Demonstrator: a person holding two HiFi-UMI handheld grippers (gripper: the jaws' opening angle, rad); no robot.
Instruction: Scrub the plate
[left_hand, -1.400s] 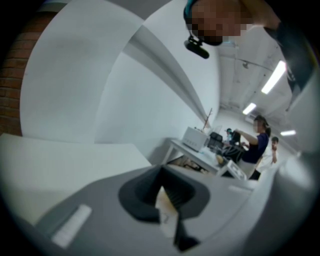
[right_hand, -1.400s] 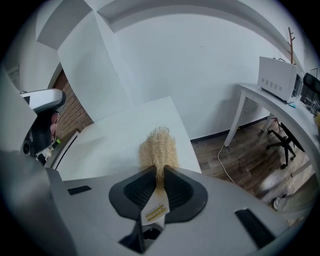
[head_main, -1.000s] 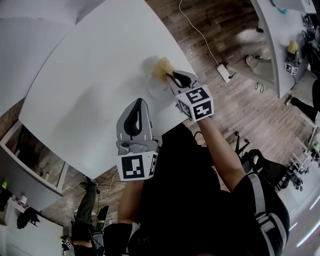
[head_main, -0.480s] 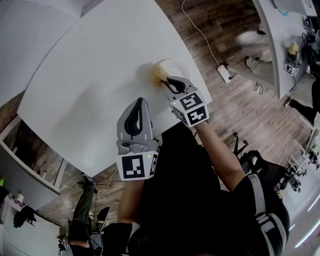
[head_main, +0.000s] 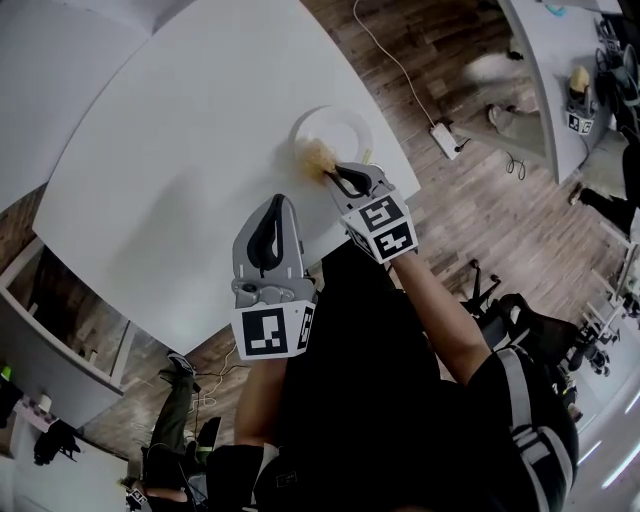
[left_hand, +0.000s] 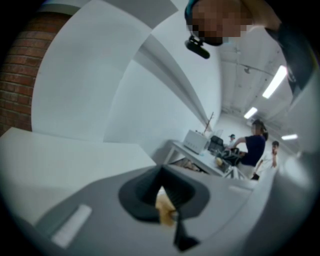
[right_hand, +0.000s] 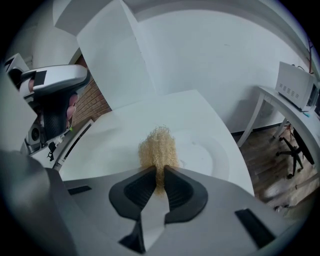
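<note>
Mainly a broad white table fills the upper left and middle of the head view, its top smooth and matte. Wood-plank floor runs down the right side, crossed by a thin white cable. A second white desk stands at the upper right. In the right gripper view it carries a microwave, and a brick wall shows at left centre behind the table.

The plate, white and round, lies on the table just inside its right edge, at upper centre of the head view. The right gripper reaches in from the lower right. Its jaws are clamped tight on a tan, fibrous scrubber, which touches the plate at its lower left rim.

The left gripper hangs at centre frame, over the table's near edge and apart from the plate, tips pointing toward the top of the frame. Its jaws are almost together, leaving a thin slit. A small tan bit shows in that slit; whether it is pinched there cannot be told.

Left of the plate, bare table top stretches to the far upper left. Right of the plate, the table edge comes at once, with floor beyond. The person, in black, fills the lower middle.
</note>
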